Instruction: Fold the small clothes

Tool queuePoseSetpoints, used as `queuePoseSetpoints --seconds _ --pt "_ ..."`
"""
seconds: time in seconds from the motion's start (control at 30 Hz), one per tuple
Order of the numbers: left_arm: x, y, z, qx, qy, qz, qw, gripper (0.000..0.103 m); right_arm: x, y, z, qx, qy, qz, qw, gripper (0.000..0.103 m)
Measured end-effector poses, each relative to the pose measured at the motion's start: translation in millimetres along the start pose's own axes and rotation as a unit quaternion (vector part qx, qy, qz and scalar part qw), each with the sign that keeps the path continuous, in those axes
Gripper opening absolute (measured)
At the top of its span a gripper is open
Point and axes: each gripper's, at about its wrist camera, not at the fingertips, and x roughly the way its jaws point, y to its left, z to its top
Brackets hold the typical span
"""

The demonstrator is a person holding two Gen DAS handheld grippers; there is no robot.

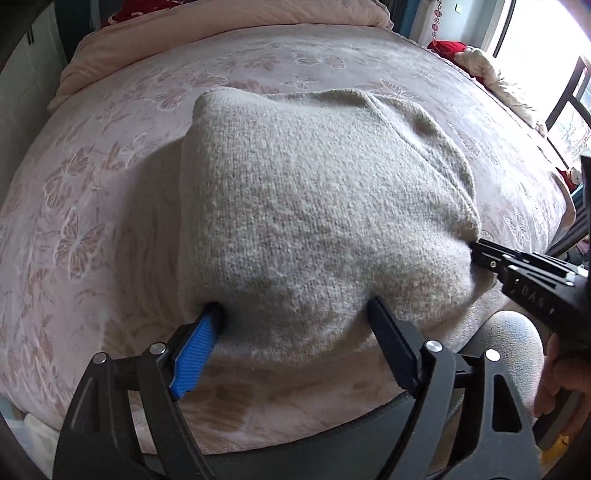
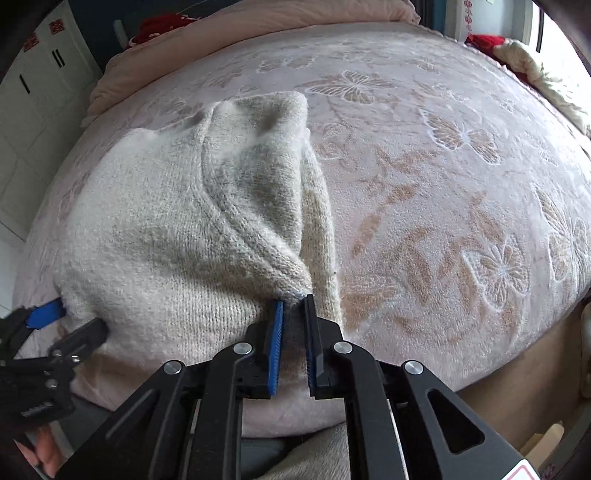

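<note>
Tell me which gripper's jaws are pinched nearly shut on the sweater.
The right gripper: narrow jaws clamp the sweater's near corner. The left gripper stands wide open.

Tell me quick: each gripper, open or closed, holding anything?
Left gripper: open wide, jaws straddling the near edge of the knit sweater, not clamped.
Right gripper: closed on the sweater's right corner.

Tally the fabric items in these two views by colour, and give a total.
Beige or grey: 1, the knit sweater that both grippers touch.
Pink: 2, the butterfly blanket and the rolled quilt at the far edge.
Red: 1, the cloth by the window.
Cream: 1, the bundle beside the red cloth.
Total: 5
</note>
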Motion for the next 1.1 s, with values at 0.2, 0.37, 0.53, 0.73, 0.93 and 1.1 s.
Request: queuePoseSetpoints --seconds 0.2,0.37,0.53,0.73,0.93,1.1 --pt "-4 11 -2 -0.027 0.004 -0.010 0.9996 0.079 -4 28 5 -0.040 0.009 0.017 0.999 0.009" --pt "-6 7 -1 -0.025 0.007 -0.004 0.9997 0.079 17 31 10 -0.029 0.036 0.024 0.999 0.004" --pt "-16 15 -2 -0.045 0.013 -0.015 0.9988 0.079 -16 30 8 -0.029 0.007 0.031 0.999 0.013" --pt "-20 25 1 -0.073 0.019 -0.015 0.9970 0.083 -28 10 1 0.003 -0.012 0.016 1.000 0.051" --pt "-24 28 7 -0.081 0.023 -0.021 0.9962 0.091 -17 -10 3 0.049 0.009 0.055 0.997 0.062" --pt "-20 46 13 -0.127 0.032 -0.082 0.9879 0.092 -7 -14 4 0.062 0.021 0.080 0.995 0.065"
